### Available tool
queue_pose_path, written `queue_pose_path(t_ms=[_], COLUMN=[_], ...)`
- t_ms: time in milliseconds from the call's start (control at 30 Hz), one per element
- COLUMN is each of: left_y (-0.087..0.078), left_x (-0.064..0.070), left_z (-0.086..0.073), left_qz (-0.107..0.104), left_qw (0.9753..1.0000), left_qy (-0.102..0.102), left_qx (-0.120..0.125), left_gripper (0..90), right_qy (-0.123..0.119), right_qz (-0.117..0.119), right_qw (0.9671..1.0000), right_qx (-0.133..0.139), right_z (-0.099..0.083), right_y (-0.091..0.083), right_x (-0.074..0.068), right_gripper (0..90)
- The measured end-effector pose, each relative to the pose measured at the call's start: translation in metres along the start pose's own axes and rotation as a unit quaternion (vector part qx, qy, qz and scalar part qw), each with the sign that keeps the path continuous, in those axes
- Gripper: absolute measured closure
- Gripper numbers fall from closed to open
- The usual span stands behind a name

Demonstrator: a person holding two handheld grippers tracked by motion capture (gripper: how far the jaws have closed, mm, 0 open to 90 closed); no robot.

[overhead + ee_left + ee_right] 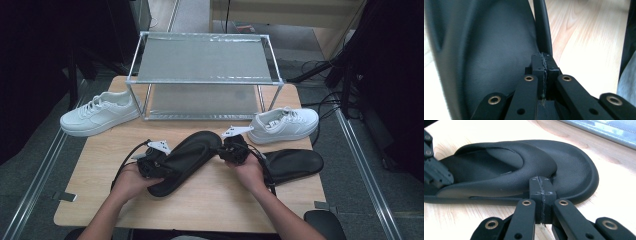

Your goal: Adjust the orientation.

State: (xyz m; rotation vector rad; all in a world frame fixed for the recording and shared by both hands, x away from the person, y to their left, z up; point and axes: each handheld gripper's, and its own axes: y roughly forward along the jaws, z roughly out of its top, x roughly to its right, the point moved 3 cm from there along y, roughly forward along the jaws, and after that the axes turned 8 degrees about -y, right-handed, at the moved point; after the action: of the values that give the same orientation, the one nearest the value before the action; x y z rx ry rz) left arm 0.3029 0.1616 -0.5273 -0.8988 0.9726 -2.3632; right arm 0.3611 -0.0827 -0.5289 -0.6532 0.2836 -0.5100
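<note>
Both forearms come in from the near table edge, each hand on a gripper at the black flip-flop (186, 159) lying diagonally on the wooden table (210, 210). Left gripper (543, 61) has its jaws pressed together on the sandal's rim near the heel; right gripper (541, 185) likewise looks clamped on its side edge near the toe. Its mate (292, 165) lies just right. Beyond stand two white sneakers (100, 114) flanking a metal shoe rack (202, 75). Lifting seems imminent; next comes a level two-handed carry towards the rack.
</note>
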Motion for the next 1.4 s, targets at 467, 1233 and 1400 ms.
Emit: queue_pose_path(t_ms=[467,1233,1400], left_y=[-0.041,-0.021,-0.021], left_x=[-0.054,-0.048,-0.042], left_z=[-0.004,-0.012,-0.016], left_qz=[0.083,0.066,0.062], left_qw=[0.9941,0.9965,0.9969], left_qy=[-0.050,-0.049,-0.047], left_qx=[0.050,0.016,0.011], left_gripper=[90.0,90.0,90.0], right_qy=[-0.013,-0.012,-0.009], right_qz=[0.039,0.045,0.045], right_qw=[0.9991,0.9988,0.9988], right_qx=[0.011,0.014,0.015], right_z=[0.002,0.002,0.003], right_y=[-0.004,0.003,0.005], right_x=[-0.030,-0.028,-0.027], right_gripper=[90.0,90.0,90.0])
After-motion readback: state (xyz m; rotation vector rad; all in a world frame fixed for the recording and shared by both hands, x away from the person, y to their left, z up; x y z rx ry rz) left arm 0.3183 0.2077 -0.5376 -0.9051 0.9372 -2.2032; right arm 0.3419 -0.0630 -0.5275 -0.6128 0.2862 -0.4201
